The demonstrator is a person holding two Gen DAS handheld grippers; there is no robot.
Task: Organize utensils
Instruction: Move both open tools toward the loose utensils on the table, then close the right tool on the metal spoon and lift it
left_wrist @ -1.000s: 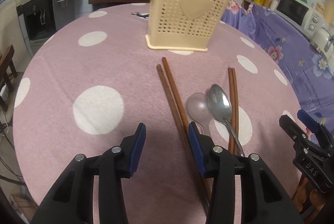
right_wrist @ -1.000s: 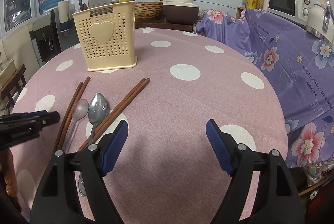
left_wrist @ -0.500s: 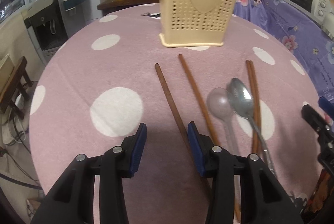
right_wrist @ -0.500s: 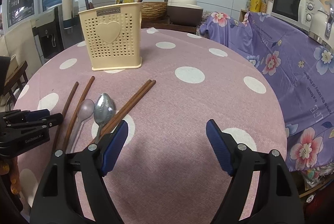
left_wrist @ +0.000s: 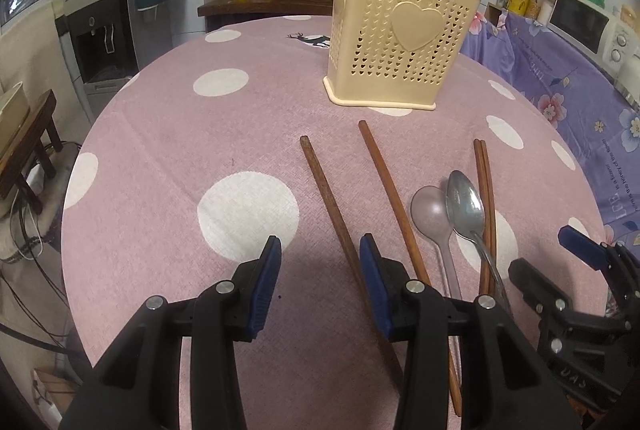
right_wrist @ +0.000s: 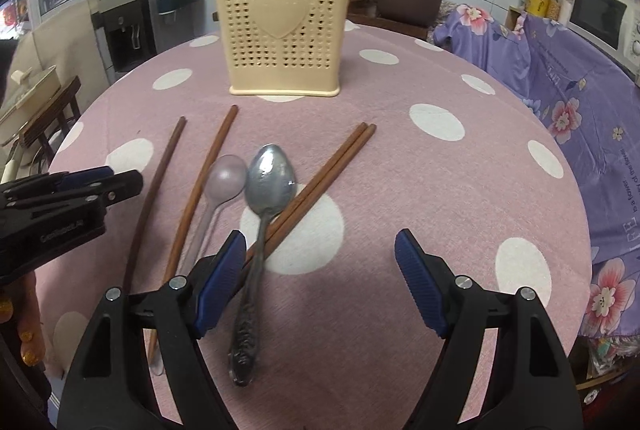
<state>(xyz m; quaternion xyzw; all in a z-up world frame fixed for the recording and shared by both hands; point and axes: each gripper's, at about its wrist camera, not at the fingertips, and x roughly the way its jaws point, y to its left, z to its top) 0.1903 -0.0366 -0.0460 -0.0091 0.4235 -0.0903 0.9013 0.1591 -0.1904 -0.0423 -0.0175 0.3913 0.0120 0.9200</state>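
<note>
Pink polka-dot tablecloth (right_wrist: 400, 157), cream utensil holder (right_wrist: 282, 29), purple floral cover (right_wrist: 580, 89), both grippers' jaws apart, empty.

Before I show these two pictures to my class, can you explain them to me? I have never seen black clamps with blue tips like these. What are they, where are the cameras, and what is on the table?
There is no robot. A person holds one clamp-like gripper in each hand, and each carries a wide-angle camera looking forward along its two fingers. One picture comes from the left gripper, the other from the right gripper. Both are open and hold nothing.

On the pink dotted tablecloth stands a cream utensil holder with some sticks already in it. Lying in front of it are two separate brown chopsticks, a pale plastic spoon, a metal spoon and a close pair of chopsticks that passes under the metal spoon's handle.
</note>
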